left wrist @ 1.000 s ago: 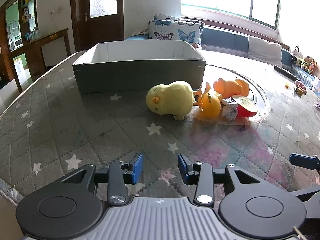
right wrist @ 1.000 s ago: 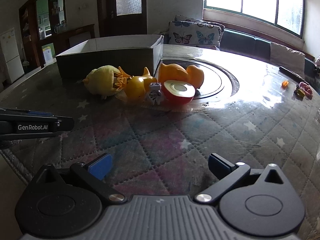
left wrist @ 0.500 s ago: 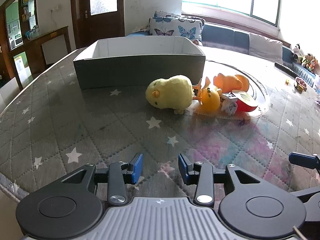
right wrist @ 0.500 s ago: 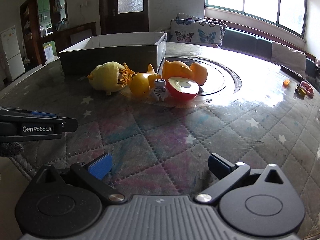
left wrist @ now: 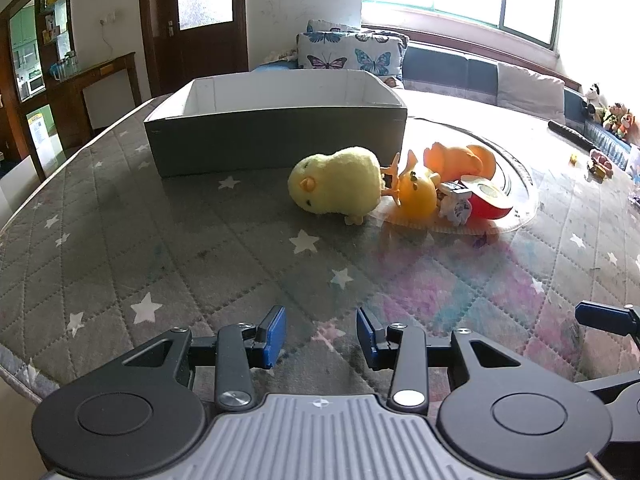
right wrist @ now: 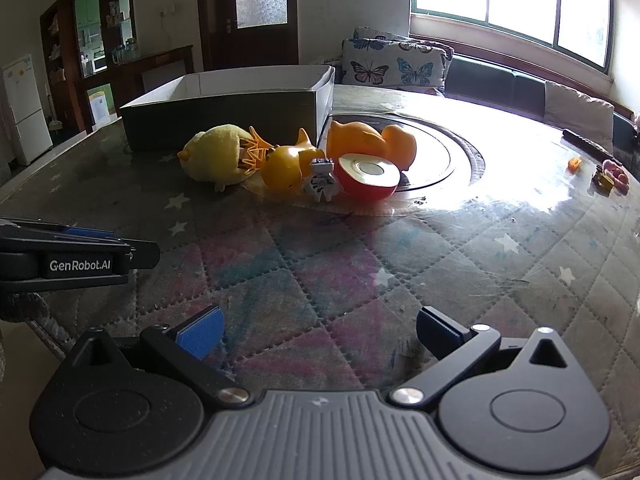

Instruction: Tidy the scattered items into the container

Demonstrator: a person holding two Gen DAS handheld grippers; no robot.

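A grey open box [left wrist: 276,140] [right wrist: 224,120] stands at the back of the table. In front of it lies a cluster of toys: a yellow plush chick [left wrist: 336,186] [right wrist: 218,156], a yellow-orange rubber duck [left wrist: 416,194] [right wrist: 284,166], an orange duck [left wrist: 460,158] [right wrist: 372,144], a small white figure [left wrist: 454,202] [right wrist: 320,178] and a red half-apple [left wrist: 488,200] [right wrist: 370,178]. My left gripper [left wrist: 321,334] is open and empty, well short of the chick. My right gripper [right wrist: 320,330] is wide open and empty, well short of the toys.
A quilted star-pattern cover under glass tops the table [left wrist: 160,260]. A round turntable [right wrist: 452,156] sits mid-table. Small toys [right wrist: 608,174] and a dark remote [left wrist: 568,134] lie far right. A sofa with butterfly cushions [left wrist: 352,52] is behind.
Both grippers have risen and tilted slightly, so the box and toys sit lower in view. Jaws are unchanged and nothing was touched.
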